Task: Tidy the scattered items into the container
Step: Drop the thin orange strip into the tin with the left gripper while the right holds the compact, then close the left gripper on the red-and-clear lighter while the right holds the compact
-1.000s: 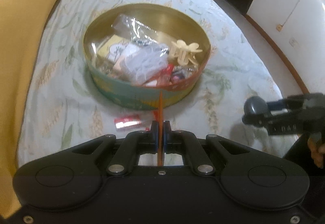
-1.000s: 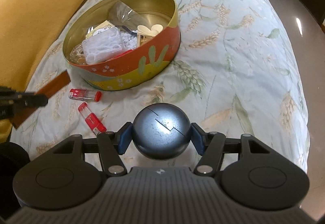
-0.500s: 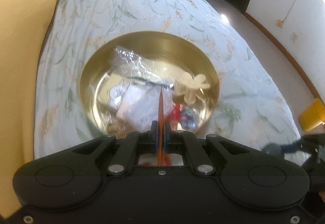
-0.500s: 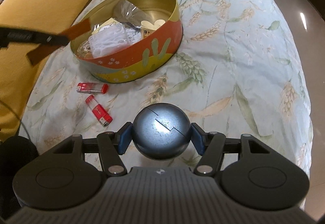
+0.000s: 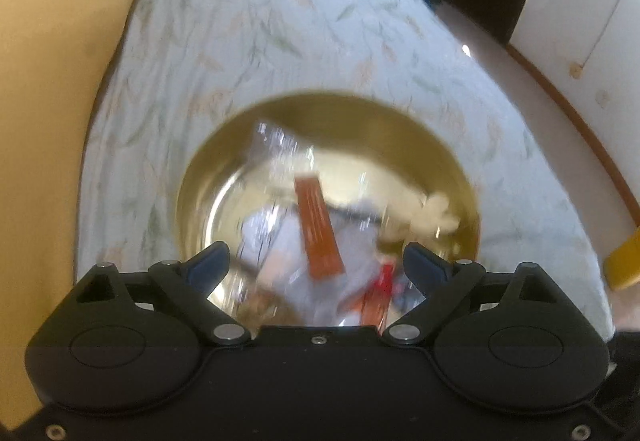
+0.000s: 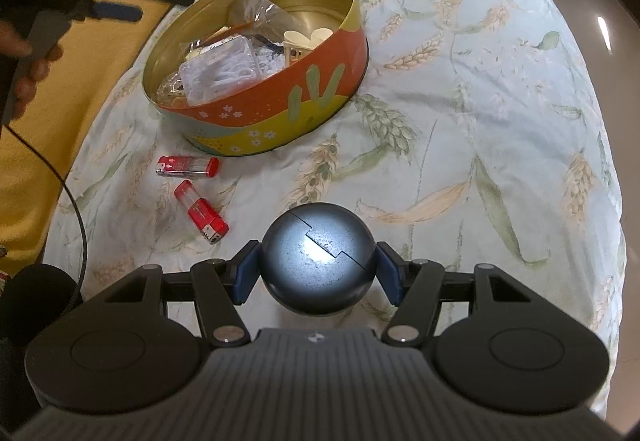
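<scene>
the left gripper point(image 5: 316, 261) hangs over the round tin point(image 5: 224, 145), its jaws opening wide with nothing pressed between the blue pads. just ahead of them, free of both pads, one orange-brown strip point(image 5: 318, 227) lies or falls among the tin's contents; motion blur hides whether it has landed. past it sit a crinkled clear bag point(image 5: 280, 145), one cream clip point(image 5: 438, 215) to the right and one red item point(image 5: 378, 295) close under the right pad.

the right gripper point(image 6: 318, 267) is clenched on one dark metallic ball point(image 6: 318, 259), a pad on each side of it. ahead and to its left, two red lighters point(image 6: 188, 166) lie on the leaf-print bedspread point(image 6: 480, 121), near each other but apart, just short of the tin's painted wall. beyond them stands the single tin, holding a clear plastic box point(image 6: 220, 71).

only the right wrist view shows the lighters, the tin's orange and yellow outside, the left gripper from the side and the hand point(image 6: 24, 73) holding it at far left. only the left wrist view shows the strip clearly and the room beyond the bed's far end.
</scene>
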Motion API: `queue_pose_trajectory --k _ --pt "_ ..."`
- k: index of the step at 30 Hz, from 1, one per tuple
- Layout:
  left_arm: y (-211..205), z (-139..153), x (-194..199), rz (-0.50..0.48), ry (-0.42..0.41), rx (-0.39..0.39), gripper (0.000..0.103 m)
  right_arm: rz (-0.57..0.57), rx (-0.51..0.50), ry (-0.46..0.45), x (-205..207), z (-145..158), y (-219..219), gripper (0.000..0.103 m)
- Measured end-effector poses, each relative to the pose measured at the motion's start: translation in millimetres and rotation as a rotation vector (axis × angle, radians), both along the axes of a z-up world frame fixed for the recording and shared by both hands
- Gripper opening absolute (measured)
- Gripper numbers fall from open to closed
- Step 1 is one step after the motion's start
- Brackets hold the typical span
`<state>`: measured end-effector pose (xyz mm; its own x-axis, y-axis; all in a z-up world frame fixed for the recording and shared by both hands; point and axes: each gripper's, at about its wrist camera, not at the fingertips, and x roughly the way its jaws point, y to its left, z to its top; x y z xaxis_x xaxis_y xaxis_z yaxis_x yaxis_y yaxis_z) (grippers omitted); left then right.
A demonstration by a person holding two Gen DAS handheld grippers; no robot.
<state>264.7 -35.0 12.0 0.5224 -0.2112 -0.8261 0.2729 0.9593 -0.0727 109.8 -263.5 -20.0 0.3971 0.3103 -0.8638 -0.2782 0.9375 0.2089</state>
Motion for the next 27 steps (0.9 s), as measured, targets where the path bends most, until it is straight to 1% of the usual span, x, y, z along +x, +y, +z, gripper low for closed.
queue_pose_trajectory --k 3,8,13,22,27 --pt "8 -17 -13 0.007 0.039 0.016 0.093 -0.002 0.002 0.004 1 -2 1 0.063" --pt "15 -47 -34 0.016 0.104 0.012 0.093 -0.01 0.011 0.01 3 -4 1 0.063" --pt "12 -75 -50 0.035 0.166 0.002 0.093 -0.013 0.011 0.008 1 -4 -1 0.063" --pt "-2 -110 -48 0.085 0.226 0.007 0.093 -0.025 0.01 0.021 -1 -9 -6 0.063" --pt "-7 -126 -46 0.124 0.233 0.043 0.092 -0.025 0.008 0.027 0 -10 -6 0.063"
